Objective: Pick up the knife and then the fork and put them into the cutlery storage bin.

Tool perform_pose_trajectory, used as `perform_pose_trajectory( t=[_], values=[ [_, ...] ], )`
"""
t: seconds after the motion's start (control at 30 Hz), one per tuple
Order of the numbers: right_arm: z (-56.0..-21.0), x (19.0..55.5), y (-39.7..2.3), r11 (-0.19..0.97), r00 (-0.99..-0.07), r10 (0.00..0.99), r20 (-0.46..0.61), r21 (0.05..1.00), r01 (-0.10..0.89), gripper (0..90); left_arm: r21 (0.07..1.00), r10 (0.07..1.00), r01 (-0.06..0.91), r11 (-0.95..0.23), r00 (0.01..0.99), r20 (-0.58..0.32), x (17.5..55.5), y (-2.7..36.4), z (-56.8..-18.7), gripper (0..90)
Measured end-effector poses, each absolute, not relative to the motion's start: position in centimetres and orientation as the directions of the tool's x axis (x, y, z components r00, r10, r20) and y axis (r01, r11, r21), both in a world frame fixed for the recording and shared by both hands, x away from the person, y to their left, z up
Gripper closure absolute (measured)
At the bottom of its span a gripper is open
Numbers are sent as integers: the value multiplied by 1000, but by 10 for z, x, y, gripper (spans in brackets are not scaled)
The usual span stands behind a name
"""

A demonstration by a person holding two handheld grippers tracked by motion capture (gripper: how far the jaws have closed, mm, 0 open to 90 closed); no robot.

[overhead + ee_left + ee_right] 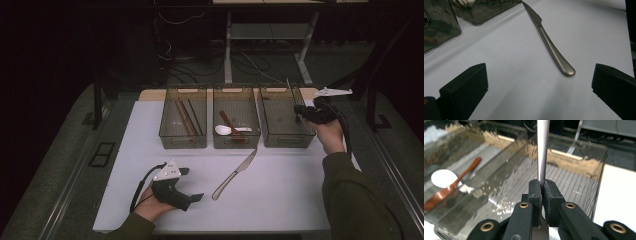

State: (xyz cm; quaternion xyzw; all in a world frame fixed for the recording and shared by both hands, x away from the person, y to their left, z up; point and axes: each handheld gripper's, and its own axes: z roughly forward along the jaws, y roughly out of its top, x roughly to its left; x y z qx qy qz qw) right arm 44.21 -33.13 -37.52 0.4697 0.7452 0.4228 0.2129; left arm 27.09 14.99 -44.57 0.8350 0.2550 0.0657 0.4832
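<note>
White table, three clear bins: chopsticks and spoons look sorted. My right gripper clamps a metal utensil handle over the right bin. Left gripper gapes, empty; I judge the table knife remains.

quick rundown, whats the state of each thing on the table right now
left hand-held gripper: open, above the mat beside the knife handle
right hand-held gripper: shut on a metal utensil, over the right bin
metal utensil: held upright by its handle
knife: flat on the mat, loose
left bin: holds chopsticks
middle bin: holds a white spoon and a wooden spoon
right bin: looks empty
</note>
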Motion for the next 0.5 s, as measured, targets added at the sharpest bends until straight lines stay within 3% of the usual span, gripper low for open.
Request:
perform_pose_trajectory(
  t=[0.5],
  values=[
    [-393,448,-322,352,-512,859,14,710,610,826,839,487,361,-407,863,-135,271,150,-446,0]
  ],
)
